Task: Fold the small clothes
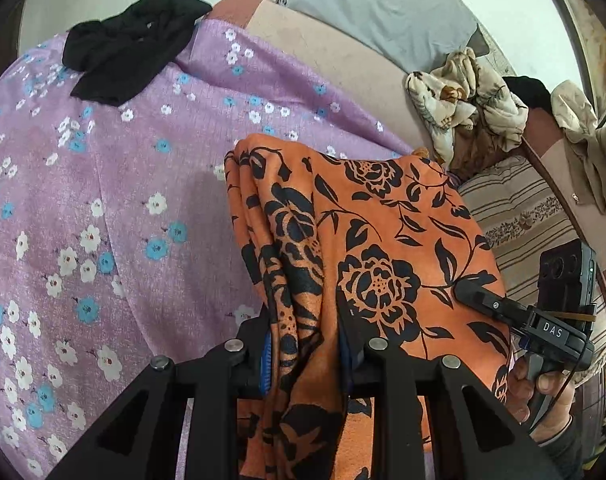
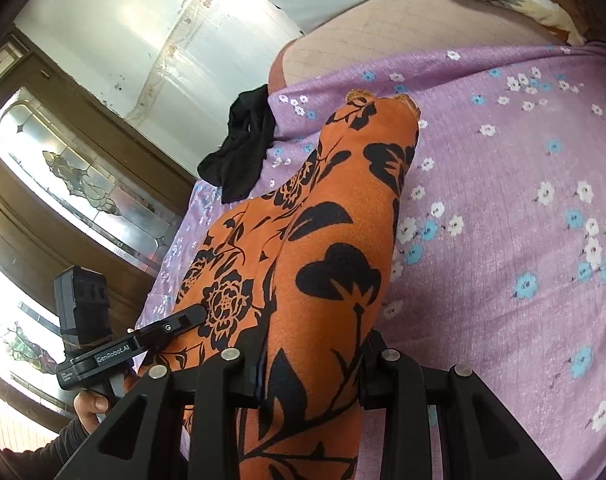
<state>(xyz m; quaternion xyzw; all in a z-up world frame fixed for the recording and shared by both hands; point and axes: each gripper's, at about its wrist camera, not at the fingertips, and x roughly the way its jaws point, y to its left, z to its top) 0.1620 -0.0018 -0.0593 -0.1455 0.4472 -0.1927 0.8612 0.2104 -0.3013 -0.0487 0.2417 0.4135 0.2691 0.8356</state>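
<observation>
An orange cloth with a black flower print (image 1: 367,248) hangs lifted over a purple flowered bedsheet (image 1: 103,200). My left gripper (image 1: 303,356) is shut on a bunched edge of the orange cloth. My right gripper (image 2: 311,364) is shut on another edge of the same cloth (image 2: 327,248). In the left wrist view the right gripper (image 1: 479,298) shows at the cloth's right side; in the right wrist view the left gripper (image 2: 187,318) shows at its left side. The cloth droops between the two grippers, its far end touching the sheet (image 2: 503,208).
A crumpled black garment (image 1: 131,44) lies on the sheet's far corner, also in the right wrist view (image 2: 243,148). A cream printed cloth pile (image 1: 463,100) and a grey pillow (image 1: 383,4) lie on the beige mattress (image 1: 335,68). A striped fabric (image 1: 519,216) lies right. A glass-panelled wooden door (image 2: 75,184) stands left.
</observation>
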